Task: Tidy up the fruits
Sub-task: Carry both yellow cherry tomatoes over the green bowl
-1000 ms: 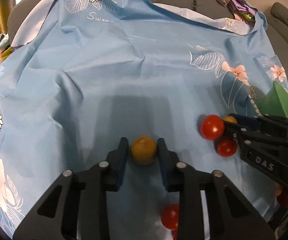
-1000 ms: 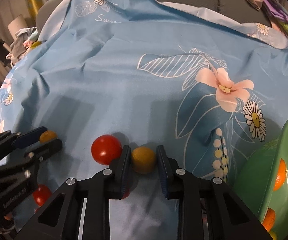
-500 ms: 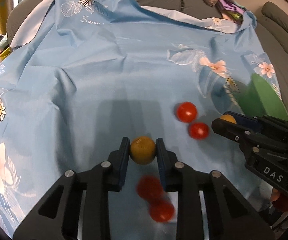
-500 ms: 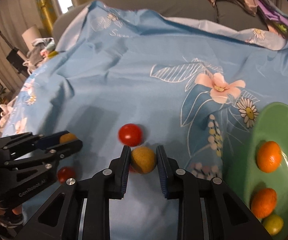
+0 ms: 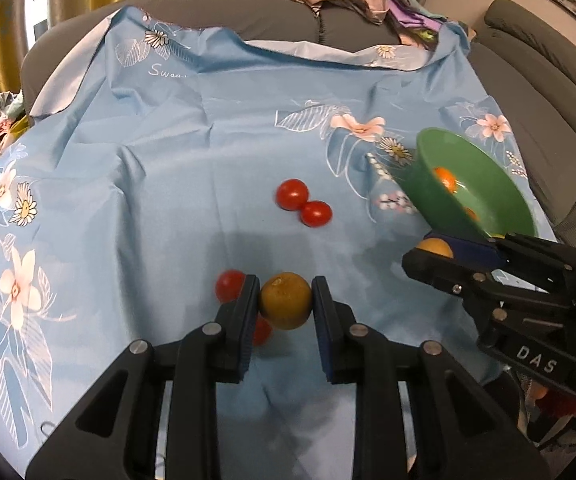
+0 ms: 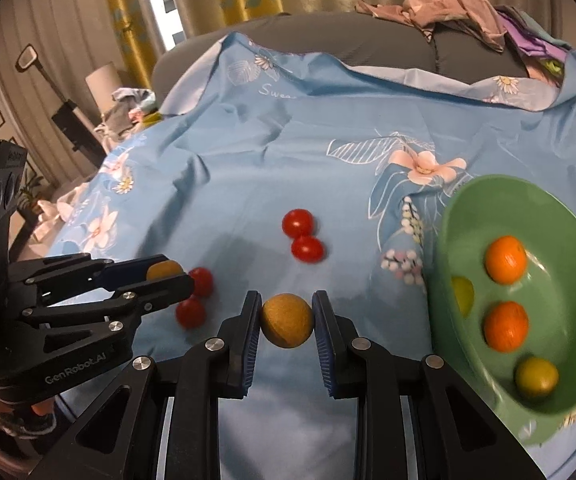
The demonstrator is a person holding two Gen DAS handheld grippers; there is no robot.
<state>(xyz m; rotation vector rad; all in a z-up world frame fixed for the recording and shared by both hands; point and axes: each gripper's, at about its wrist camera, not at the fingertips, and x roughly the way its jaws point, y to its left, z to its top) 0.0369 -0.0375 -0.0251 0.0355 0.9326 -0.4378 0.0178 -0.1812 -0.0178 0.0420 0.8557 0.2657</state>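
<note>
Now both tongs, left (image 5: 285, 304) and right (image 6: 286, 321), each clamp a yellow fruit (image 5: 284, 305) aloft.

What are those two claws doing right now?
Left gripper: closed on a yellow-brown fruit.
Right gripper: closed on another yellow-brown fruit, beside the green bowl.

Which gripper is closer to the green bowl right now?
Right. The right gripper, shut on a yellow fruit, sits right beside the green bowl; the left gripper hangs farther away, beyond the right one.
</note>
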